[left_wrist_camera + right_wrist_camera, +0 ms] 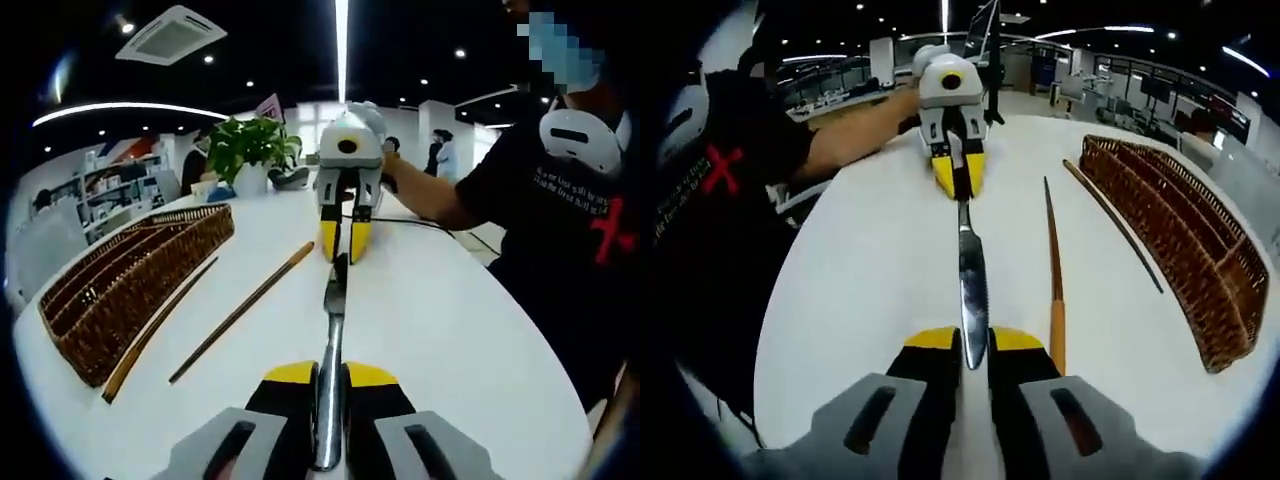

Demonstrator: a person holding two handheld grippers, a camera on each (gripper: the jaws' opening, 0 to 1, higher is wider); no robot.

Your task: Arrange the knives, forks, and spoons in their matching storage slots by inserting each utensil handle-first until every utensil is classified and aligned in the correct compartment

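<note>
- Spanning the whole working area, the white table (450,330) was the largest thing in sight, with a curved edge close to the person's body and bare room on that side.
- The wicker tray (130,280) lay long and slotted near the table's far edge (its compartments looked narrow, so I judged that insertion would need the utensil lined up with a slot).
- Two long thin sticks, one wooden stick (1053,270) and one darker stick (1115,225), lay on the table between the knife and the tray, well apart from the grippers; I judged they could snag a sweep toward the tray.
- The knife (971,280) was held in the air between both grippers, above the table's middle; stiff, smooth metal, probably light and slippery, best taken on the flat of the handle rather than the serrated blade.
- The left gripper (330,395) had its jaws closed narrowly on one end of the knife.
- The right gripper (974,350) was likewise clamped on the other end (which end was the handle I could not tell for sure).
</note>
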